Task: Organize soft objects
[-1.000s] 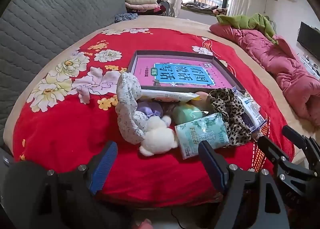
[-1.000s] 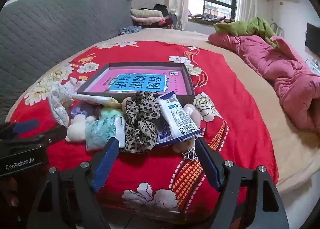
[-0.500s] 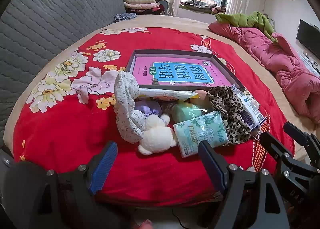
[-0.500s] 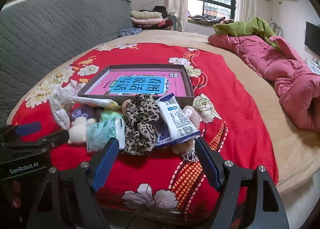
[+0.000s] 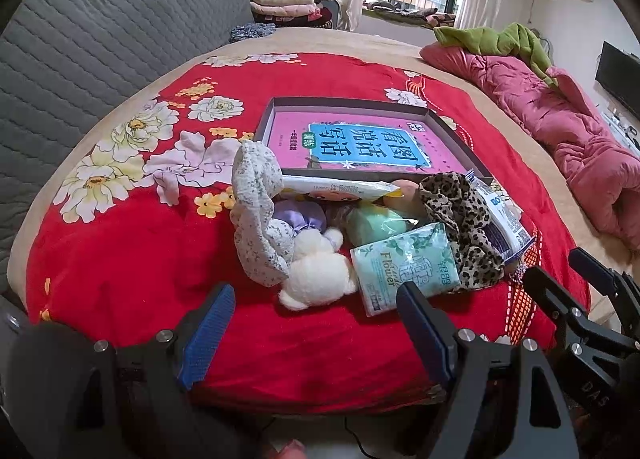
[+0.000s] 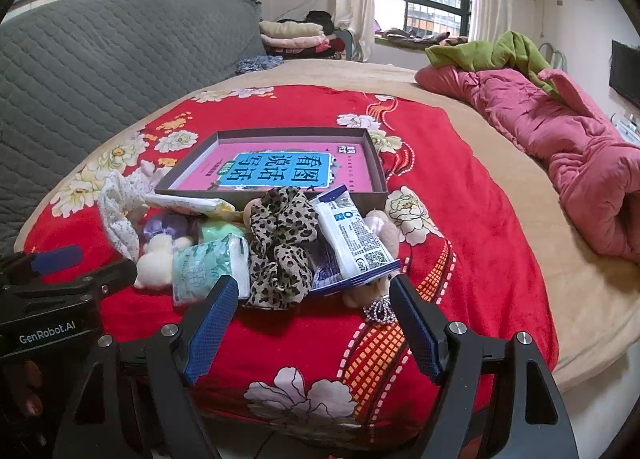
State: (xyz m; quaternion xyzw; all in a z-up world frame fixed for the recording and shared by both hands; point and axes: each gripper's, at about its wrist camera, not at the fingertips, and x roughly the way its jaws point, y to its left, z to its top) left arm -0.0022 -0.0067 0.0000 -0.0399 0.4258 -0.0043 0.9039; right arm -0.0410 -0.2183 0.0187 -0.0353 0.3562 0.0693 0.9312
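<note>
Both our grippers hover at the near edge of the bed, empty. Left gripper [image 5: 310,325]: fingers spread wide, nothing between the blue pads. Right gripper [image 6: 310,321]: same, fingers wide apart, holding nothing.

The soft-object pile sits on the red floral blanket [image 5: 120,251], just in front of the shallow dark box [image 6: 374,163], which holds a pink book with a blue title panel [image 5: 364,143].

Pile, left to right in the left wrist view:
- white floral-print cloth [image 5: 256,215], draped upright over the pile's left end
- lilac scrunchie [image 5: 300,215] tucked beside it
- white plush toy [image 5: 316,271] at the front, touching the cloth
- mint-green tissue pack marked "Flower" [image 5: 404,263], front centre, touching the plush
- green soft item [image 5: 372,223] behind the tissue pack, type unclear
- long white wipes pack [image 5: 340,187] lying along the box's near wall
- leopard-print scrunchie [image 6: 280,247], right of the tissue pack
- white-and-blue tissue packet [image 6: 352,243] leaning on the scrunchie, its far end on the box's corner
- beige plush [image 6: 384,231], mostly hidden under that packet, with a rhinestone trinket [image 6: 378,309] at its front

In the right wrist view the trinket lies just beside our right gripper's right finger.

Pink quilt [image 6: 560,147] and green blanket [image 6: 488,53] lie well apart on the bed's right side.
</note>
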